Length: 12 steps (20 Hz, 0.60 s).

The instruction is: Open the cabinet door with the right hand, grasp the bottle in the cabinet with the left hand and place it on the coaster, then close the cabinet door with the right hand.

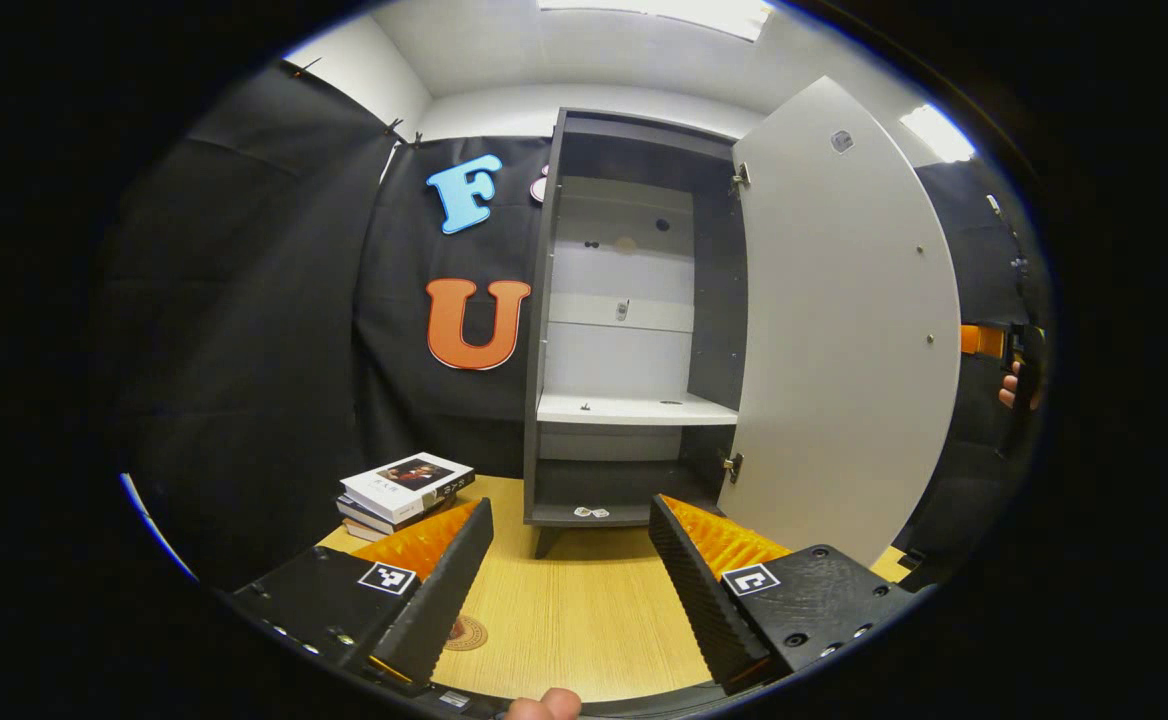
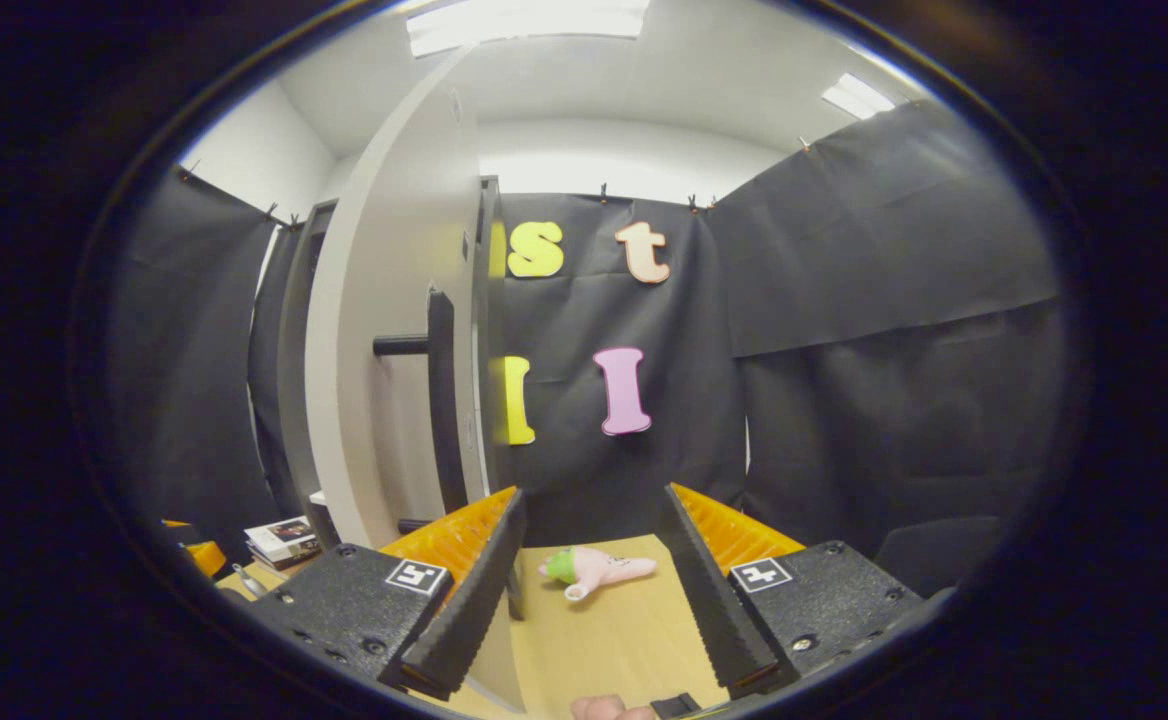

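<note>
Left gripper view looks into the cabinet point(image 1: 634, 330), its door point(image 1: 844, 340) swung wide to the right and its white shelf point(image 1: 634, 408) bare. Left gripper point(image 1: 571, 560) hovers over the bench point(image 1: 574, 620), fingers spread. A coaster point(image 1: 466, 632), partly hidden, lies by the left finger; books point(image 1: 402, 490) are stacked nearby. Right gripper point(image 2: 591, 575) has fingers spread beside the door handle point(image 2: 441, 400), near a plush toy point(image 2: 596, 568). Possibly the right gripper point(image 1: 1026, 370) also shows past the door's edge.
</note>
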### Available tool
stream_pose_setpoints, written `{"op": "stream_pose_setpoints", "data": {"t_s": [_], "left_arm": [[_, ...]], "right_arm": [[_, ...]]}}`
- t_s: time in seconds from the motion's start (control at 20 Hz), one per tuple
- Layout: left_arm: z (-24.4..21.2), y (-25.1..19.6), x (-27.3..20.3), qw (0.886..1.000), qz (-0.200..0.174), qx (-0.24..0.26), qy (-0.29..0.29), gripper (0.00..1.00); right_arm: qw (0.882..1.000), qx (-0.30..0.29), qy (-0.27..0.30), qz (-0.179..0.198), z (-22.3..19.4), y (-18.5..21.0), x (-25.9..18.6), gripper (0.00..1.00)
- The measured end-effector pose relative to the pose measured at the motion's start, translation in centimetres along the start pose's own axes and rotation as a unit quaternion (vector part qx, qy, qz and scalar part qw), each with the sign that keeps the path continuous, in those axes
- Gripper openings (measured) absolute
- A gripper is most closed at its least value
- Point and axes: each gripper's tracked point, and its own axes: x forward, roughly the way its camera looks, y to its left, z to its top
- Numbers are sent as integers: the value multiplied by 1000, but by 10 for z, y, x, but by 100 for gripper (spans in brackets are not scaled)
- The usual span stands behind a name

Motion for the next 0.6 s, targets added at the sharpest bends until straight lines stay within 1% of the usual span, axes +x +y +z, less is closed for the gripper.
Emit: {"op": "stream_pose_setpoints", "data": {"t_s": [0.15, 0.2, 0.35, 0.5, 0.55, 0.6], "left_arm": [[1, 6, 0, 1000, 6, -3, 1, 95], [1, 8, 0, 1000, 7, -3, 0, 95], [1, 10, 0, 1000, 7, -1, -2, 95], [-5, 13, 0, 1000, 8, 1, 4, 95], [-5, 14, 0, 1000, 7, 1, 4, 95], [-6, 17, -1, 1000, 8, 1, 6, 95]], "right_arm": [[1000, 5, 3, 5, -2, 10, -5, 88], [1000, 5, 5, 11, -1, 15, -7, 87], [999, 10, 6, 47, -2, 44, -14, 87], [997, 25, 8, 79, -4, 82, -18, 87], [996, 31, 11, 88, -6, 94, -19, 83], [994, 37, 13, 97, -8, 106, -19, 83]]}}
